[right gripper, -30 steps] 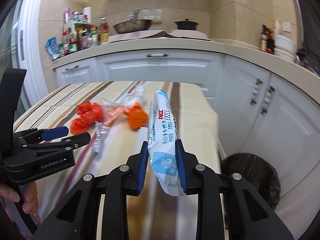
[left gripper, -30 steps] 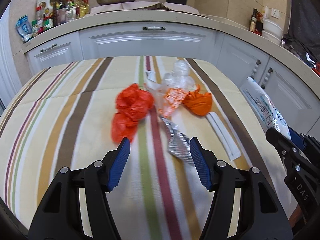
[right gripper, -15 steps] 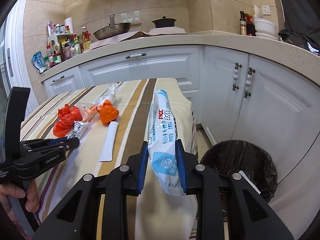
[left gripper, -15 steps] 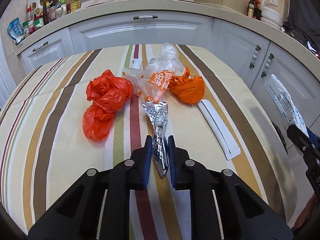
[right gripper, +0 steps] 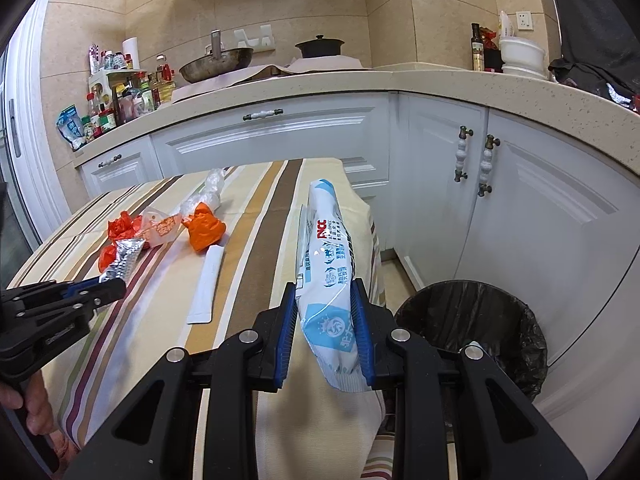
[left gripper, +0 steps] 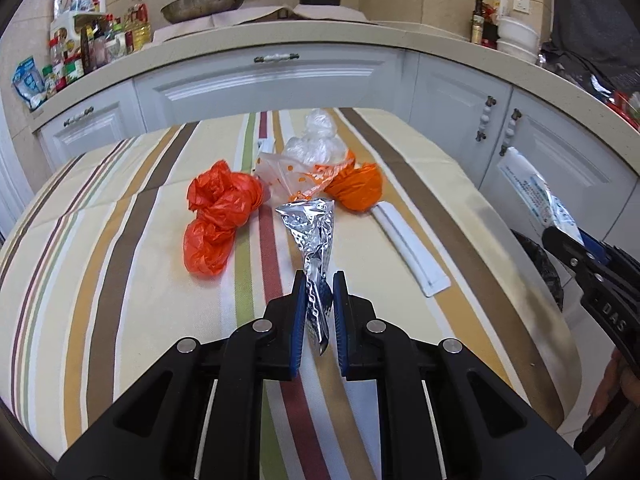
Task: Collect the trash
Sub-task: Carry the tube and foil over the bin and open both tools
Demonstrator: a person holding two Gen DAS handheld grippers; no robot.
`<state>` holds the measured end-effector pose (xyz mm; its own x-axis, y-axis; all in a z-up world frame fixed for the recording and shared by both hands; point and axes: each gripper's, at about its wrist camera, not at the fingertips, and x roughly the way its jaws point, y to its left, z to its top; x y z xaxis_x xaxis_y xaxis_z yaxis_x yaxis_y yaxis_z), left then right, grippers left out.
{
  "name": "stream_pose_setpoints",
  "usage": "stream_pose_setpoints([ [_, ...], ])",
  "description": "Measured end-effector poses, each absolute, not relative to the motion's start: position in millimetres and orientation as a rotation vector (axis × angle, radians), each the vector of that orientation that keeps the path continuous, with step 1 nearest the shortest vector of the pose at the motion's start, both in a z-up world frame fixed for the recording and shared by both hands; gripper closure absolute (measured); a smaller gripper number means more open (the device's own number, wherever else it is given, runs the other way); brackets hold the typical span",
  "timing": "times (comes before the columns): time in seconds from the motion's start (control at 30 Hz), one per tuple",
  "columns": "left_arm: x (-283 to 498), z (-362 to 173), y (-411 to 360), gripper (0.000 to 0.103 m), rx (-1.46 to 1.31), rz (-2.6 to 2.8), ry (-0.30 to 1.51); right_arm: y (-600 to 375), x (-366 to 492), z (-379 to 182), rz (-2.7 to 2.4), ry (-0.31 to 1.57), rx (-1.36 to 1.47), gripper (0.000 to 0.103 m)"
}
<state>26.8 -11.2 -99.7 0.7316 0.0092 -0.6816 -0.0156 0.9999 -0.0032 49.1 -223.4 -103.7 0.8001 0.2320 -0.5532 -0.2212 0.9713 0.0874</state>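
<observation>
Above the striped surface [left gripper: 120, 248], the left claw [left gripper: 319, 308] has just pinched the crinkled silver foil wrapper [left gripper: 314, 236] and lifted it, while the right claw [right gripper: 326, 320] keeps gripping the white-and-blue plastic packet [right gripper: 328, 264] beside the black-lined bin [right gripper: 472, 316], so both pieces look ready to drop

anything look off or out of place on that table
Only the expected litter: two crumpled orange bags, a clear bag and a white strip lie scattered on the striped cloth. The left tongs pinch a foil wrapper; the right tongs grip a blue-and-white packet. Nothing spilled.
</observation>
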Motion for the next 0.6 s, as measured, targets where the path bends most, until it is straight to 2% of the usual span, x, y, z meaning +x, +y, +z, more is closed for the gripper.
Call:
stream_pose_setpoints([
  [0.23, 25, -101, -13, 0.090, -0.022, -0.031, 0.782, -223, 45, -100, 0.230, 0.583, 0.016, 0.075],
  [0.6, 23, -79, -28, 0.090, -0.007, -0.061, 0.700, -233, 41, -95, 0.201, 0.561, 0.015, 0.075],
])
